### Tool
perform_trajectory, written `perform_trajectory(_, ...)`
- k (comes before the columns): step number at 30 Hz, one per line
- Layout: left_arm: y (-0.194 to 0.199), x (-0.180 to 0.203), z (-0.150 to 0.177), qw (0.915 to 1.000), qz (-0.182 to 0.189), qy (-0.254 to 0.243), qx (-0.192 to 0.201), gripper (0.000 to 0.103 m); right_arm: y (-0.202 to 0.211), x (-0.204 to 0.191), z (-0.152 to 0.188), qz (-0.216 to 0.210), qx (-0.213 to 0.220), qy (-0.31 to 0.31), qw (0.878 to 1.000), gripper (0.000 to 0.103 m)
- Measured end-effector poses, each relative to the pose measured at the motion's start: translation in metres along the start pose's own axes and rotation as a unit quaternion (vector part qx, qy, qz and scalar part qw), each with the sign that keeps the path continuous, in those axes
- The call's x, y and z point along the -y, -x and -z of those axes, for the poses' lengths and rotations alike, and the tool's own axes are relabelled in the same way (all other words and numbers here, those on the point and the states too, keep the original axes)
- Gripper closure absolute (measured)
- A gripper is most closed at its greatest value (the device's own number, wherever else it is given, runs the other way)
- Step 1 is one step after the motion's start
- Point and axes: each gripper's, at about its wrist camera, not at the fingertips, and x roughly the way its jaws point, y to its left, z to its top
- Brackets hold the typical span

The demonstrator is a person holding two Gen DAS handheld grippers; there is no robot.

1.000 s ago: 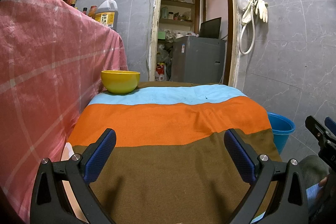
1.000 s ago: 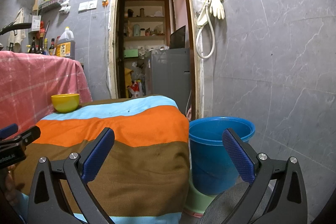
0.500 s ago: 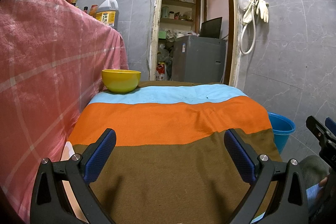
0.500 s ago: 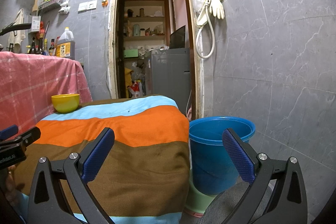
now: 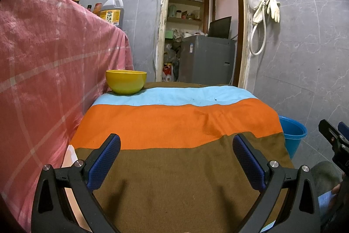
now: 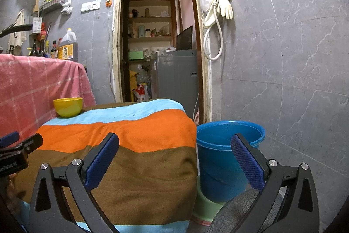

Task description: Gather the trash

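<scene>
A table covered by a striped cloth (image 5: 174, 123) in light blue, orange and brown bands carries a yellow bowl (image 5: 126, 81) standing upright on the blue band at its far left corner, while on the floor just beside the table's right edge stands a blue bucket (image 6: 226, 158).

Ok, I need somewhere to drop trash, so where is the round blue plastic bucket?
The round blue plastic bucket stands on the floor by the right edge of the striped cloth-covered table, below the grey tiled wall.

yellow bowl (image 5: 126, 81) on striped blanket (image 5: 174, 123).
</scene>
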Motion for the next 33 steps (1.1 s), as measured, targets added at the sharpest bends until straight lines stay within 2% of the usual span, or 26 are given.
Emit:
perform_trajectory(7, -0.0003, 0.0004, 0.0002, 1.0, 0.001, -0.001, 0.002, 0.002, 0.0001, -0.0001, -0.0002, 0.0, 0.0, -0.001, 1.0, 0.0)
perform_trajectory(20, 0.0016, 0.0003, 0.0026, 0.9998, -0.02, 0.006, 0.007, 0.002, -0.0001, 0.0, -0.0006, 0.0, 0.0, 0.0, 1.0, 0.0)
perform_trajectory(33, -0.0006, -0.0032, 0.0017, 0.9998, -0.019, 0.007, 0.002, 0.002, 0.0002, -0.0019, -0.0009, 0.001, -0.001, -0.001, 1.0, 0.0)
